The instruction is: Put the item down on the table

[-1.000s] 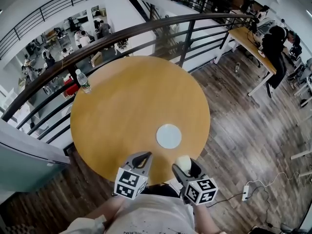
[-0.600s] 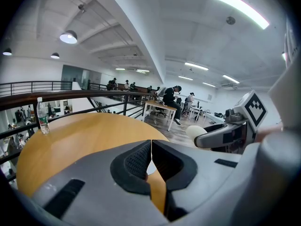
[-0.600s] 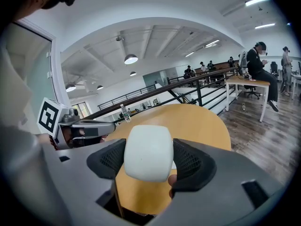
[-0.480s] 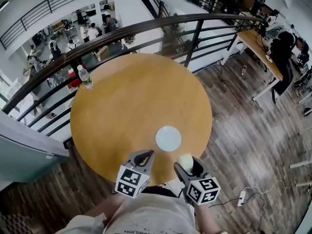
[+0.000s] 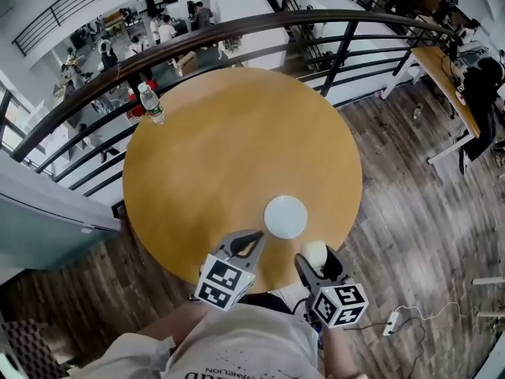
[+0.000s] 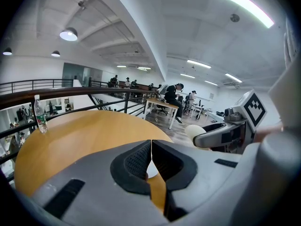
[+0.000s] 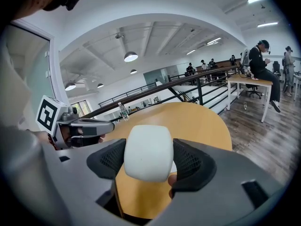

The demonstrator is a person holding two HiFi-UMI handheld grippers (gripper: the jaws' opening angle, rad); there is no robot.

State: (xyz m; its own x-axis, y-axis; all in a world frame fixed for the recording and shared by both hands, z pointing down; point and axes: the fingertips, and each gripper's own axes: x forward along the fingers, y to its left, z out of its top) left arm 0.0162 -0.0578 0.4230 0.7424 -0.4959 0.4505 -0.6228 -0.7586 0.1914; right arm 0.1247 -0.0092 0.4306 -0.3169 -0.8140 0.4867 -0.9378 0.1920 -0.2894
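My right gripper [image 5: 316,254] is shut on a white rounded item [image 5: 315,252], held over the near edge of the round wooden table [image 5: 229,148]. In the right gripper view the white item [image 7: 148,152] fills the gap between the black pads [image 7: 193,164]. My left gripper [image 5: 251,243] is to its left, also at the near edge, with its jaws closed together and nothing between them; the left gripper [image 6: 151,150] shows its pads [image 6: 136,161] touching. A white round disc [image 5: 285,216] lies flat on the table just beyond both grippers.
A plastic water bottle [image 5: 151,103] stands at the table's far left edge. A dark metal railing [image 5: 237,34] curves behind the table, with a lower floor beyond. Wooden flooring and a desk [image 5: 442,77] with a seated person lie to the right.
The view has shifted, so the table sits further right and higher. Both grippers keep their places at the near edge. The right one still holds the white item.
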